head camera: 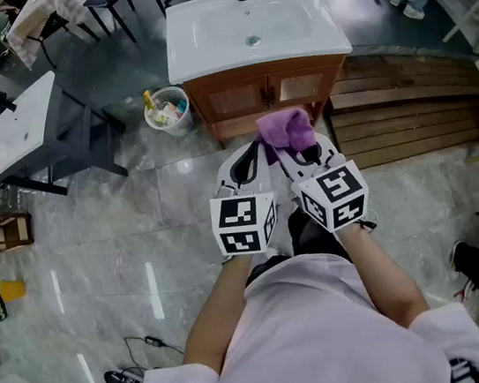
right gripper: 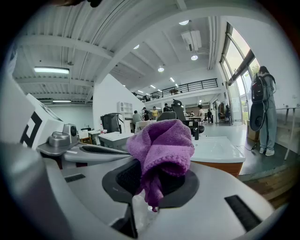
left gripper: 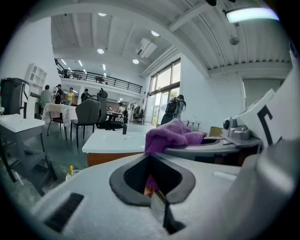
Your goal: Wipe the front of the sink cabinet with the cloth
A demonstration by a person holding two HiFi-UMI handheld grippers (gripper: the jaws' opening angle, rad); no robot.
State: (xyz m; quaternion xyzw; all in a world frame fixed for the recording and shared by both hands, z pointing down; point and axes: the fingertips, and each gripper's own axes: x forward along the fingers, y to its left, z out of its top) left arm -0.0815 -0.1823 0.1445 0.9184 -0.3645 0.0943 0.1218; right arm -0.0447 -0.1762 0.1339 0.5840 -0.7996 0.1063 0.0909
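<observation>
Purple cloth (head camera: 285,128) was pinched in the right hand-held gripper (head camera: 298,156), ready for the cabinet (head camera: 265,95); the left hand-held gripper (head camera: 250,156) was pressed together, empty.

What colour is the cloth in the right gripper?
Purple. The cloth shows best in the right gripper view.

Your left forearm (head camera: 220,309) and right forearm (head camera: 381,270) reach forward, parallel. Left gripper (head camera: 250,156): jaws together, nothing between. Right gripper (head camera: 294,153), just beside it: jaws clamped on purple cloth (head camera: 286,127).
</observation>
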